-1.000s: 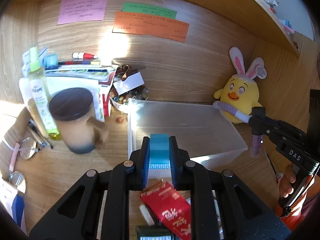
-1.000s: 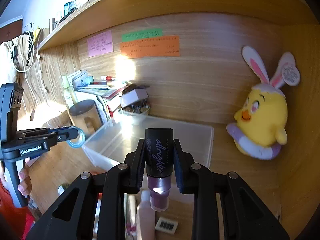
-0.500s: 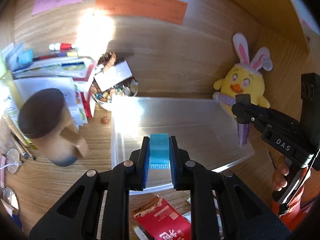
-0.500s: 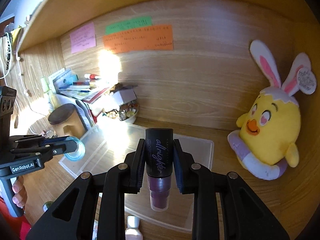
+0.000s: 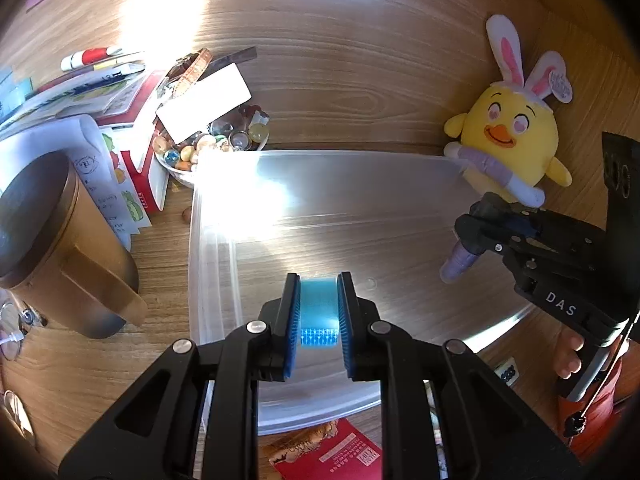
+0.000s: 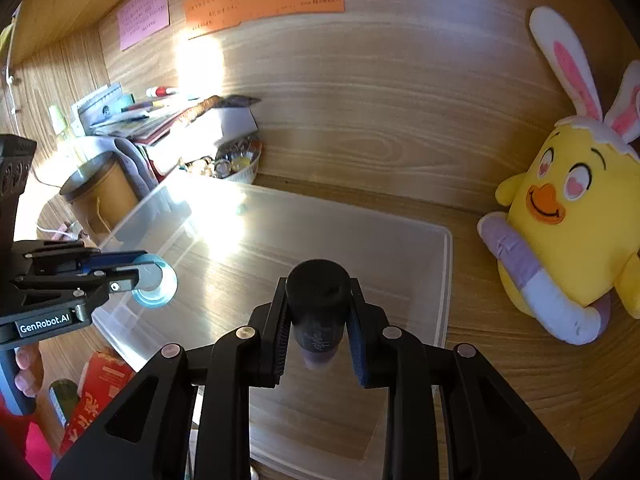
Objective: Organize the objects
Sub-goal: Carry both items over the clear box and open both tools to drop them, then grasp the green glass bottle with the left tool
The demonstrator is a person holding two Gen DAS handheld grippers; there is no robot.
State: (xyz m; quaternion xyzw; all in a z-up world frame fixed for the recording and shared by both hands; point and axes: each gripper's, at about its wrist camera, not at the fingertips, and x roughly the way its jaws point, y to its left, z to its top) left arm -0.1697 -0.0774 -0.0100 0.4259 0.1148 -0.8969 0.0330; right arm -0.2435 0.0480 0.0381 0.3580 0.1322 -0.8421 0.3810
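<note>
Here, at the far left of the bench (image 5: 100, 368), we see a tan mug (image 5: 60, 248) with a dark lid, its handle turned toward us, and behind it a leaning stack of papers and booklets (image 5: 104, 96) with a red-and-white pen (image 5: 90, 57) on top. Just right of that stack sits a small bowl of beads (image 5: 208, 148) with a white card (image 5: 204, 106) lying across it, touching the back corner of a clear plastic bin (image 5: 208, 264) that fills the middle of the bench. Our left hand-held gripper (image 5: 319, 312) hangs over the bin's near-left part, clamped on a roll of light blue tape (image 5: 319, 308) held edge-on between its blue pads; from the right wrist view the same roll (image 6: 154, 284) shows as a ring over the bin's left wall (image 6: 144, 216). A red packet (image 5: 332, 454) lies on the bench just in front of the bin. Further right, our right hand-held gripper (image 6: 318, 312) is closed on a dark-capped cosmetic tube (image 6: 318, 308), cap toward the camera and its purple end pointing down over the bin's floor. In the left wrist view that tube (image 5: 458, 262) pokes out above the bin's right side. A yellow chick plush (image 5: 516, 136) with bunny ears leans against the wooden back wall (image 6: 380, 92), just beside the bin's back right corner
</note>
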